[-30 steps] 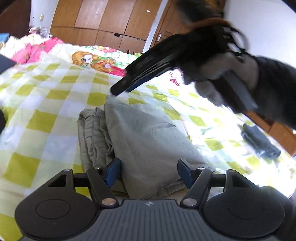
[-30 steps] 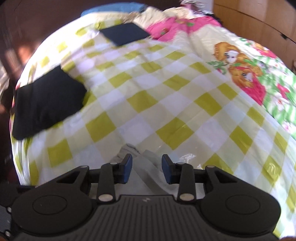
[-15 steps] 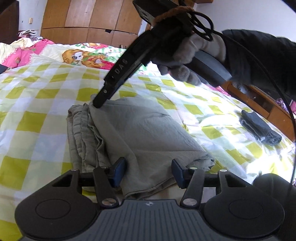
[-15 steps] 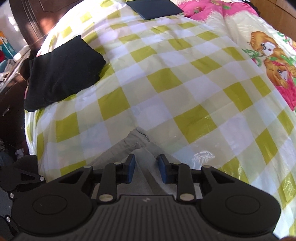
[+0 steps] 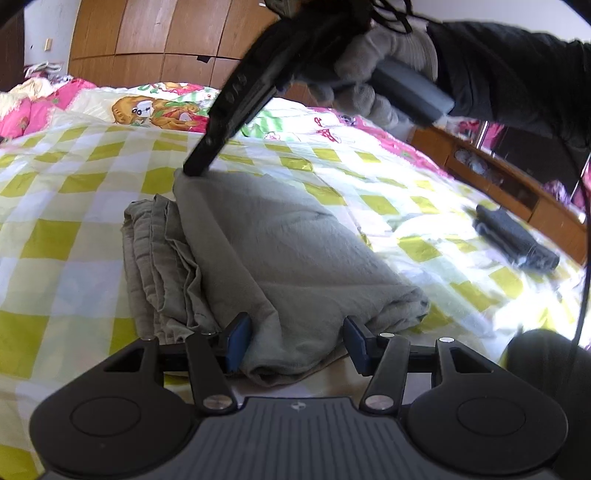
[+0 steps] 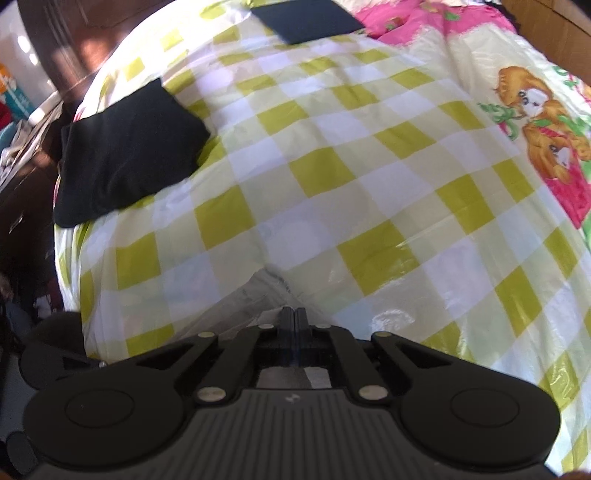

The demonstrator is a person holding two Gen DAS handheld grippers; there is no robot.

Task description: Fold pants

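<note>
Soft grey pants [image 5: 280, 254], folded into a thick pad on the checked sheet [image 5: 70, 236].
Left gripper [image 5: 295, 341] straddles the near fold, jaws apart; right gripper [image 6: 294, 325] has just clamped the far corner.

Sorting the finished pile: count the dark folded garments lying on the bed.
3: black one near the bed's left edge, navy one at the far end, dark one right of the grey pants. Others may be hidden.

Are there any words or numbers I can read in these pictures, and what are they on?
Raised letters run along the side of the right gripper in the left wrist view: too blurred to read.
A small emblem sits on the body of the left gripper: a mark, not a word.
The cartoon bedspread shows pictures only, no readable words.
The grey pants carry no label in view.
</note>
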